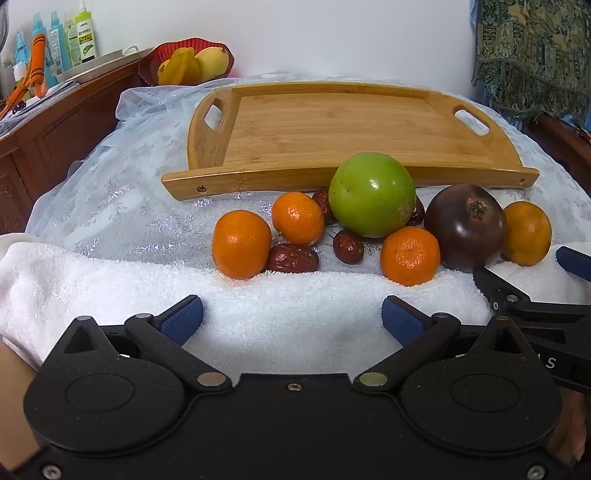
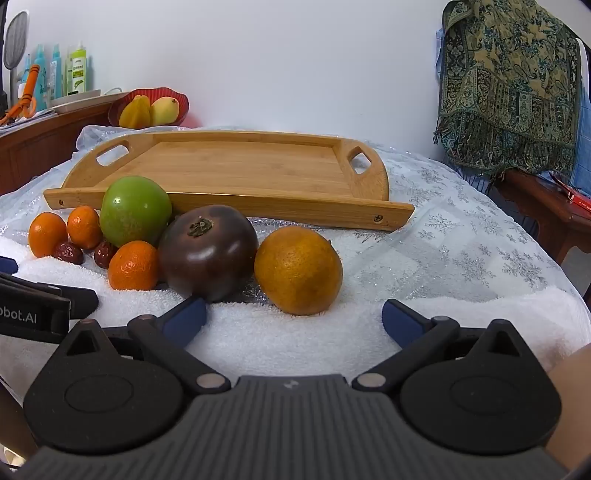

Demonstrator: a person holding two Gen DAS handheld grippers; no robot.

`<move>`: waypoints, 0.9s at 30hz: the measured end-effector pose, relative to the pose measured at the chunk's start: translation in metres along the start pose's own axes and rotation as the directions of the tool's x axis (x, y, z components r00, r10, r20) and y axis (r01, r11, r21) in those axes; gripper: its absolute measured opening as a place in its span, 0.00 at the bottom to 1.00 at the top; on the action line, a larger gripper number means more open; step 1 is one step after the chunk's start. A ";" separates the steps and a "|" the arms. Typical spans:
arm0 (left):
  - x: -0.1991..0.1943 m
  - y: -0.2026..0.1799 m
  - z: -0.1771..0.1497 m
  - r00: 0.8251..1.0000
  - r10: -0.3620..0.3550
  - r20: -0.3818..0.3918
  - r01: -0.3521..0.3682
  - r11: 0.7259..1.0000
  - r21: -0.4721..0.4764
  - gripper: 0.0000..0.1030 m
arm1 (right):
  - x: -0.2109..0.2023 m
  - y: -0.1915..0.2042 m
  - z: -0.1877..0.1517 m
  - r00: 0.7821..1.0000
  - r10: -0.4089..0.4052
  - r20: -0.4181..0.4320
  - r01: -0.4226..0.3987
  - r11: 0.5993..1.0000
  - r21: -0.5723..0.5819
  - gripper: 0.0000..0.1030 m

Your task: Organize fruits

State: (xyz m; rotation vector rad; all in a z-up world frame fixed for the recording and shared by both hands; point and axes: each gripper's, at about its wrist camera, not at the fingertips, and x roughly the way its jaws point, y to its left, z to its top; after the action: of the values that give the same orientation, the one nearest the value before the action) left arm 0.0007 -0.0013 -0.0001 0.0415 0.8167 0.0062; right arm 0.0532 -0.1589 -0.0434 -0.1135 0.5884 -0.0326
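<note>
A bamboo tray (image 1: 314, 122) (image 2: 240, 166) lies empty at the back of the table. In front of it sit a green apple (image 1: 371, 194) (image 2: 135, 210), a dark purple fruit (image 1: 465, 227) (image 2: 208, 253), several small oranges (image 1: 242, 243) (image 2: 298, 269) and several red dates (image 1: 291, 257) (image 2: 68, 253). My left gripper (image 1: 291, 319) is open and empty over the white towel (image 1: 110, 280), short of the fruits. My right gripper (image 2: 293, 319) is open and empty, just in front of the rightmost orange; it also shows at the left wrist view's right edge (image 1: 532, 273).
A red bowl (image 1: 151, 59) (image 2: 181, 99) with yellow fruit stands at the back left. Bottles (image 1: 79, 33) and clutter stand on a wooden cabinet (image 1: 55, 129) to the left. A patterned cloth (image 2: 509, 85) hangs at the right over a wooden bench (image 2: 546, 206).
</note>
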 end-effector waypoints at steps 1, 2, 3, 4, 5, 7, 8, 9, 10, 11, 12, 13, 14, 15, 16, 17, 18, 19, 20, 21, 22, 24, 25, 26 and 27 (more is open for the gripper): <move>0.000 -0.001 0.001 1.000 -0.001 -0.001 0.001 1.000 -0.002 1.00 | 0.000 0.000 0.000 1.000 0.001 0.001 -0.001 1.000 0.002 1.00; 0.000 -0.001 0.001 1.000 -0.004 0.001 0.004 1.000 -0.005 1.00 | 0.000 0.000 0.000 1.000 0.001 0.001 -0.001 1.000 0.002 1.00; 0.000 0.001 0.000 1.000 -0.012 0.008 0.012 1.000 -0.009 1.00 | 0.000 0.000 0.000 1.000 0.001 0.000 -0.001 1.000 0.002 1.00; 0.000 0.001 0.000 1.000 -0.013 0.008 0.013 1.000 -0.010 1.00 | 0.000 -0.001 0.000 1.000 0.001 0.000 -0.001 1.000 0.001 1.00; 0.000 0.002 0.000 1.000 -0.013 0.009 0.013 1.000 -0.010 1.00 | 0.000 -0.001 0.000 1.000 0.001 0.000 -0.001 1.000 0.001 1.00; 0.000 0.003 0.000 1.000 -0.012 0.013 0.012 1.000 -0.012 1.00 | 0.000 0.000 0.000 1.000 -0.001 0.002 0.001 1.000 0.000 1.00; 0.000 0.003 -0.001 1.000 -0.013 0.013 0.013 1.000 -0.013 1.00 | 0.000 0.000 0.001 1.000 0.000 -0.001 0.000 1.000 0.000 1.00; -0.001 0.003 0.000 1.000 -0.014 0.010 0.014 1.000 -0.016 1.00 | 0.000 0.000 0.001 1.000 0.000 0.000 0.000 1.000 0.000 1.00; 0.001 0.004 0.001 1.000 -0.018 0.002 0.018 1.000 -0.023 1.00 | 0.000 0.000 0.001 1.000 0.000 0.000 0.000 1.000 0.000 1.00; 0.001 0.006 0.002 1.000 -0.021 -0.003 0.021 0.999 -0.027 1.00 | 0.000 0.000 0.001 1.000 0.000 0.000 0.000 1.000 0.000 1.00; 0.002 0.007 0.004 1.000 -0.025 -0.009 0.024 0.999 -0.030 1.00 | 0.000 0.000 0.001 1.000 0.000 -0.001 0.000 1.000 -0.001 1.00; 0.002 0.004 0.002 1.000 -0.023 -0.011 0.022 0.999 -0.026 1.00 | 0.000 0.000 0.001 1.000 0.000 -0.001 0.000 1.000 -0.001 1.00; 0.003 0.005 0.003 1.000 -0.024 -0.014 0.023 0.999 -0.026 1.00 | 0.000 0.000 0.001 1.000 0.000 -0.002 0.000 1.000 -0.001 1.00; 0.003 0.005 0.003 1.000 -0.024 -0.013 0.023 0.999 -0.025 1.00 | 0.000 0.000 0.001 1.000 0.000 -0.002 0.000 1.000 -0.001 1.00; 0.003 0.005 0.002 1.000 -0.022 -0.010 0.022 1.000 -0.019 1.00 | 0.000 0.000 0.001 1.000 0.000 -0.002 0.000 1.000 -0.001 1.00; 0.003 0.004 0.002 1.000 -0.020 -0.007 0.020 1.000 -0.016 1.00 | 0.000 0.000 0.001 1.000 0.000 -0.002 0.000 1.000 -0.001 1.00; 0.003 0.004 0.001 1.000 -0.020 -0.004 0.019 1.000 -0.016 1.00 | 0.000 0.000 0.001 1.000 0.000 -0.002 0.000 1.000 -0.001 1.00; 0.003 0.004 0.001 1.000 -0.019 -0.001 0.019 1.000 -0.015 1.00 | 0.001 0.000 0.001 1.000 0.000 -0.002 0.000 1.000 -0.001 1.00; 0.003 0.004 0.000 1.000 -0.019 0.001 0.019 1.000 -0.014 1.00 | 0.001 0.000 0.001 1.000 0.000 -0.003 0.000 1.000 -0.001 1.00; 0.003 0.004 0.000 1.000 -0.019 0.002 0.019 1.000 -0.013 1.00 | 0.001 0.000 0.001 1.000 0.000 -0.002 0.000 1.000 -0.001 1.00; 0.003 0.004 0.000 1.000 -0.019 0.003 0.019 1.000 -0.012 1.00 | 0.001 0.000 0.001 1.000 0.000 -0.003 0.000 1.000 -0.001 1.00; 0.002 0.003 -0.001 1.000 -0.018 0.005 0.018 1.000 -0.010 1.00 | 0.001 -0.001 0.001 1.000 0.000 -0.003 0.000 1.000 -0.001 1.00; 0.002 0.003 -0.001 1.000 -0.018 0.006 0.018 1.000 -0.010 1.00 | 0.001 -0.001 0.001 1.000 0.000 -0.003 0.000 1.000 -0.001 1.00; 0.002 0.003 -0.001 1.000 -0.018 0.005 0.018 1.000 -0.010 1.00 | 0.001 -0.001 0.001 1.000 0.000 -0.003 0.000 1.000 -0.001 1.00; 0.002 0.003 -0.001 1.000 -0.019 0.005 0.019 1.000 -0.009 1.00 | 0.002 -0.001 0.001 1.000 0.000 -0.003 0.000 1.000 -0.001 1.00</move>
State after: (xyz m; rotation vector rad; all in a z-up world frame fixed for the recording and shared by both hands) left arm 0.0020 0.0017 -0.0022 0.0254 0.8118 -0.0078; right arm 0.0550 -0.1603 -0.0434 -0.1146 0.5916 -0.0326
